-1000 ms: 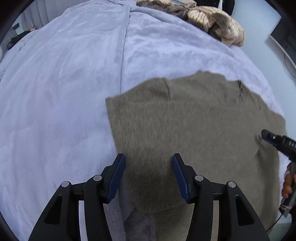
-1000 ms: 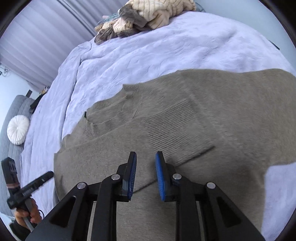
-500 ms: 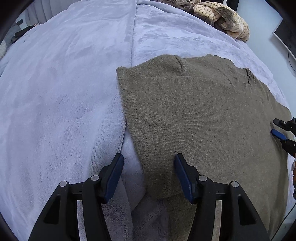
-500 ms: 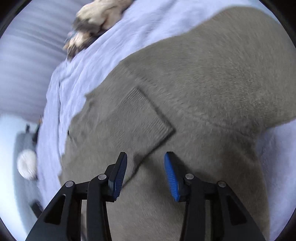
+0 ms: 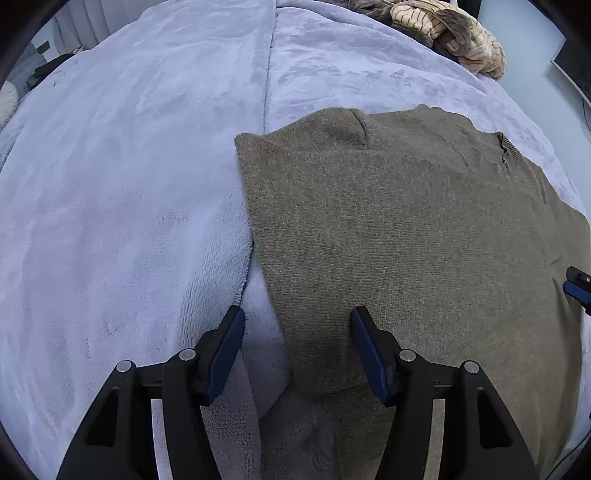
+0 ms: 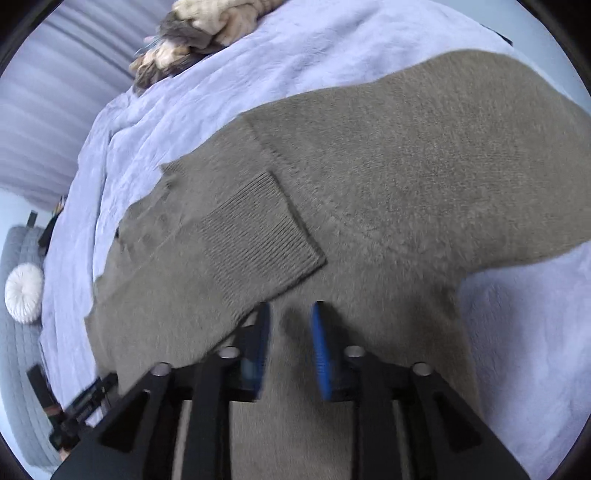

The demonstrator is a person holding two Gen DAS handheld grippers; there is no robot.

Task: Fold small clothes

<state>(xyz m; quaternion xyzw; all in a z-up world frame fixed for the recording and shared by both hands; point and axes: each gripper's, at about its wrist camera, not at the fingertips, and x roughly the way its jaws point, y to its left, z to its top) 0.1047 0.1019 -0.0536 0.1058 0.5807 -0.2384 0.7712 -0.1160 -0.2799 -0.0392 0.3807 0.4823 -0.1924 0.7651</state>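
Observation:
An olive-brown knit sweater (image 5: 406,221) lies flat on a lavender fleece blanket (image 5: 129,184). My left gripper (image 5: 295,317) hangs over the sweater's left edge. Its jaws are opening, with that edge below the gap and nothing pinched. In the right wrist view the sweater (image 6: 406,166) has a sleeve folded across its body, ribbed cuff (image 6: 255,236) on top. My right gripper (image 6: 290,310) hovers just below that cuff. Its jaws are opening over plain cloth and grip nothing. Its tips (image 5: 576,284) show at the left view's right edge.
A pile of cream and brown knitwear (image 5: 450,29) sits at the far end of the bed, also seen as a pile (image 6: 207,22) in the right view. A white round cushion (image 6: 24,291) rests on a grey sofa (image 6: 14,369) beyond the bed's side.
The left gripper shifted left, from over the cloth to astride the sweater's left edge, its jaws a little wider. The right gripper slid across the sweater, so the cuff now lies up-left of its fingers.

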